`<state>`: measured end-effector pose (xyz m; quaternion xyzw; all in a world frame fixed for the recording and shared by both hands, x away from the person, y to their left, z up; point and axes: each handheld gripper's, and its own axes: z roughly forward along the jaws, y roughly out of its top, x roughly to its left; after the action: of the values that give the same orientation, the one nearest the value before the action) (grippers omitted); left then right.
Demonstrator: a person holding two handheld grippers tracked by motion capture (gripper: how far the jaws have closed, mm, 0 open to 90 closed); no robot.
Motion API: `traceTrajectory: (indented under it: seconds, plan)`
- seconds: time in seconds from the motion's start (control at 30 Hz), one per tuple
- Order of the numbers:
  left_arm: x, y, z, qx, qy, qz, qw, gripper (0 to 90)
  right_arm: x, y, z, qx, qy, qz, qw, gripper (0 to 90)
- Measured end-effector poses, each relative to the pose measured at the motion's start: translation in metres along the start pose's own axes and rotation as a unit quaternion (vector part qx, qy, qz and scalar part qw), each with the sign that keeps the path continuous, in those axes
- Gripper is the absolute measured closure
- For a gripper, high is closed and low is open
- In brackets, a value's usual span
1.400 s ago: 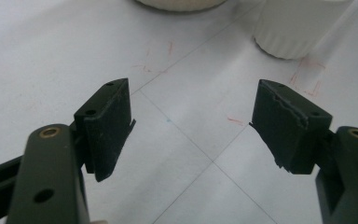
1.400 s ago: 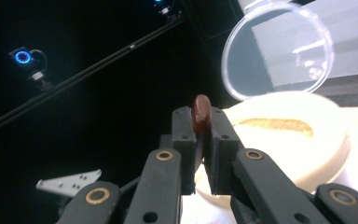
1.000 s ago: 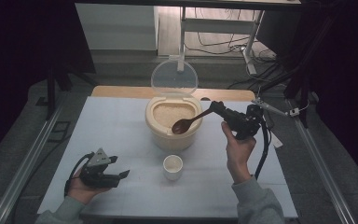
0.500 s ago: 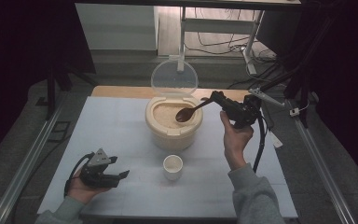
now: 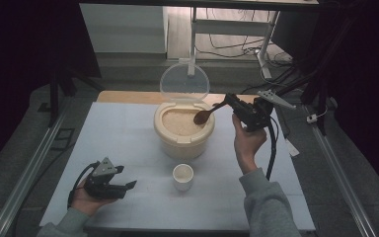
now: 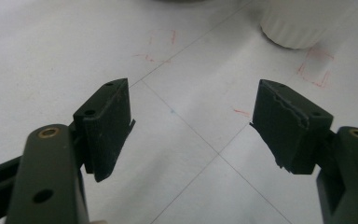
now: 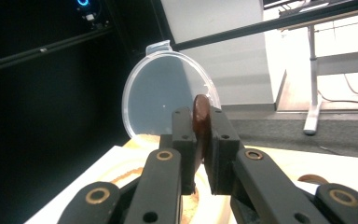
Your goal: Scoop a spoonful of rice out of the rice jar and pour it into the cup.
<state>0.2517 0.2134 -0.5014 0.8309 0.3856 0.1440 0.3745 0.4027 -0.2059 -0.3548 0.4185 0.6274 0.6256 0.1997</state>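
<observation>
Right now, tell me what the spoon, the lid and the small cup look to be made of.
Spoon: probably wood, dark brown with a slight sheen. Lid: clear plastic by the look, since the wall behind shows through it and it has a moulded tab. Cup: white, matte, with a ribbed wall; ceramic or plastic, hard to tell.

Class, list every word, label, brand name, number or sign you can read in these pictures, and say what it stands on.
No readable text anywhere.
Table sheet: faint red pen marks, corner brackets and ticks, not letters or numbers.
Rice container, its clear lid, white cup, wooden spoon: no label or brand visible.
</observation>
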Motion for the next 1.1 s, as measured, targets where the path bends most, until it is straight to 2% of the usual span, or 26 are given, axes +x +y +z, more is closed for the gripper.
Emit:
traceTrajectory:
  seconds: [0.23, 0.4, 0.43, 0.5, 0.63, 0.73, 0.77, 0.8, 0.9, 1.0, 1.1]
  plan:
    - [0.000, 0.000, 0.000, 0.002, 0.000, 0.001, 1.0000, 27.7, 0.004, -0.005, 0.005, 0.023, 0.003, -0.001, 0.9997, 83.4]
    - [0.000, 0.000, 0.000, 0.001, 0.000, 0.000, 1.0000, 27.7, 0.004, -0.014, 0.011, 0.046, 0.014, 0.046, 0.9978, 83.4]
    - [0.000, 0.000, 0.000, 0.001, 0.000, 0.001, 1.0000, 27.7, 0.004, -0.017, 0.012, 0.050, 0.017, 0.063, 0.9966, 83.4]
    - [0.000, 0.000, 0.000, 0.002, 0.000, 0.001, 1.0000, 27.7, 0.004, -0.019, 0.012, 0.051, 0.018, 0.072, 0.9959, 83.3]
    - [-0.001, 0.000, 0.001, 0.002, 0.000, 0.002, 1.0000, 27.7, 0.001, -0.022, 0.014, 0.057, 0.024, 0.113, 0.9917, 83.3]
    - [0.000, 0.000, 0.000, 0.002, 0.000, 0.002, 1.0000, 27.7, -0.002, -0.023, 0.015, 0.060, 0.020, 0.132, 0.9892, 83.3]
    - [0.000, 0.000, 0.001, 0.002, 0.000, 0.001, 1.0000, 27.7, -0.005, -0.024, 0.015, 0.061, 0.018, 0.154, 0.9860, 83.3]
    - [0.000, 0.000, 0.001, 0.002, 0.000, 0.002, 1.0000, 27.7, -0.005, -0.024, 0.015, 0.061, 0.018, 0.154, 0.9860, 83.3]
    - [-0.001, 0.000, 0.000, 0.002, 0.000, 0.002, 1.0000, 27.7, -0.011, -0.026, 0.015, 0.058, 0.018, 0.182, 0.9813, 83.3]
    - [0.000, 0.000, 0.001, 0.002, 0.000, 0.002, 1.0000, 27.7, -0.013, -0.027, 0.015, 0.056, 0.023, 0.201, 0.9777, 83.4]
    - [-0.001, 0.000, 0.001, 0.002, 0.000, 0.003, 1.0000, 27.7, -0.014, -0.027, 0.015, 0.057, 0.025, 0.209, 0.9759, 83.3]
